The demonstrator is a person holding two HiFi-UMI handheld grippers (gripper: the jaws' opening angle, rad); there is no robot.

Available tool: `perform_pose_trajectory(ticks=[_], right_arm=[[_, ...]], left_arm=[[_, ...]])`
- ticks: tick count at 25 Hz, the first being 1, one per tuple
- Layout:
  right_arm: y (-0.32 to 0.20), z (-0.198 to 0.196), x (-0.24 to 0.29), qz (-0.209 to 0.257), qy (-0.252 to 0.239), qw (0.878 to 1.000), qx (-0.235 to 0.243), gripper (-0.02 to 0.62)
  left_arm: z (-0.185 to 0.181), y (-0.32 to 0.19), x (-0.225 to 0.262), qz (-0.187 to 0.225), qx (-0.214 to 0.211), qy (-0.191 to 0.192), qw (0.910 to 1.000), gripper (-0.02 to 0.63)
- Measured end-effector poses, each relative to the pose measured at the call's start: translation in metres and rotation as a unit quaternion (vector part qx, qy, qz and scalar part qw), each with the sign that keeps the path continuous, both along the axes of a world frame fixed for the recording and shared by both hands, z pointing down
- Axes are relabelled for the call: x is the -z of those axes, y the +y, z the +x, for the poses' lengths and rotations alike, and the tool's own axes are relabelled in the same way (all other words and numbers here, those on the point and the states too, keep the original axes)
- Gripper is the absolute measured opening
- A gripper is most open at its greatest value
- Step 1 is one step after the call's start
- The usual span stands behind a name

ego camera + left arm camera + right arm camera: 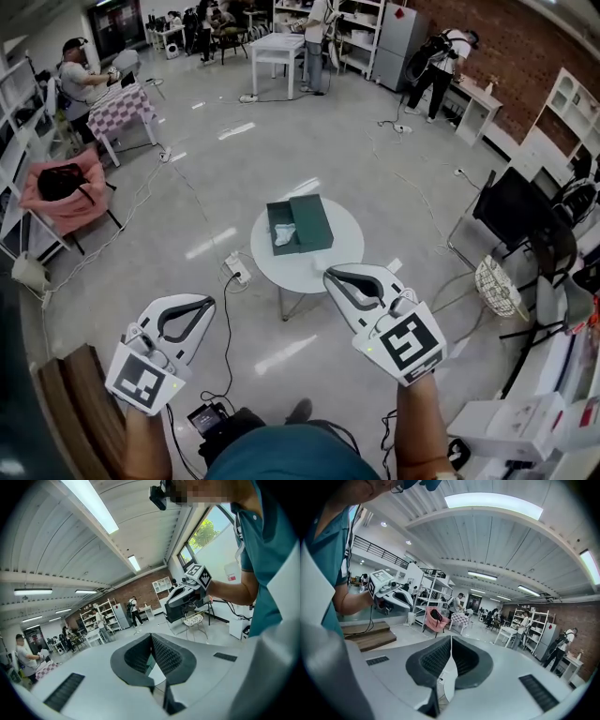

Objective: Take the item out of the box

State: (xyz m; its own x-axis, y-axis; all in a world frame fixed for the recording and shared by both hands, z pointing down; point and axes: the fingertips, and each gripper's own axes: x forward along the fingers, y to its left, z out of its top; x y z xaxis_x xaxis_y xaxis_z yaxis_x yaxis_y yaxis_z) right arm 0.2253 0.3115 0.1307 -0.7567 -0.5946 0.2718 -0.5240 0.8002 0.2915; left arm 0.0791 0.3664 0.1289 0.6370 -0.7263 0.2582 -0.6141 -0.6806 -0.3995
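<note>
A dark green box (281,225) lies open on a small round white table (352,232), with a crumpled white item (284,235) inside it. Its green lid (314,222) rests against the box's right side. My left gripper (210,303) hovers over the floor, near and left of the table, its jaws together and empty. My right gripper (329,273) hangs at the table's near edge, also shut on nothing. In the left gripper view the jaw tips (151,635) meet, and the right gripper (187,595) shows beyond them. The right gripper view shows its tips (451,638) closed.
A power strip (236,269) and cables lie on the floor left of the table. A wire chair (497,286) stands to the right, a pink chair (66,192) far left, a wooden step (80,412) near left. White cartons (516,427) sit at bottom right. People work at the back.
</note>
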Motion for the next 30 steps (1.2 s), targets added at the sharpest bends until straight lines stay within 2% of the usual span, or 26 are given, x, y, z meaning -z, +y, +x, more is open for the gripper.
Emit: perform_pose_trajectory(ticks=[4,8,11,16,22,30], right_arm=[[-0.026,0.032,-0.017,-0.006,0.002,1.0,-0.011,0.038],[-0.07,0.047,-0.033,-0.02,0.006,0.999,-0.039,0.04],[-0.103,0.037,-0.03,-0.029,0.014,0.997,-0.067,0.04],[-0.159,0.021,-0.018,-0.04,0.017,0.991,-0.125,0.038],[-0.231,-0.021,-0.026,-0.036,0.022,0.987,-0.155,0.04],[-0.303,-0.058,-0.019,-0.036,0.025,0.982,-0.186,0.04]], left_arm=[[0.032,-0.037,-0.009,-0.006,-0.012,0.004,0.9999,0.02],[0.04,-0.097,-0.016,-0.014,-0.022,0.021,0.9995,0.018],[0.025,-0.144,-0.011,-0.022,-0.037,0.033,0.9985,0.019],[0.01,-0.227,-0.001,-0.015,-0.091,0.036,0.9951,0.018],[-0.028,-0.317,-0.006,0.0,-0.12,0.04,0.992,0.02],[-0.072,-0.397,-0.003,-0.002,-0.14,0.041,0.9894,0.018]])
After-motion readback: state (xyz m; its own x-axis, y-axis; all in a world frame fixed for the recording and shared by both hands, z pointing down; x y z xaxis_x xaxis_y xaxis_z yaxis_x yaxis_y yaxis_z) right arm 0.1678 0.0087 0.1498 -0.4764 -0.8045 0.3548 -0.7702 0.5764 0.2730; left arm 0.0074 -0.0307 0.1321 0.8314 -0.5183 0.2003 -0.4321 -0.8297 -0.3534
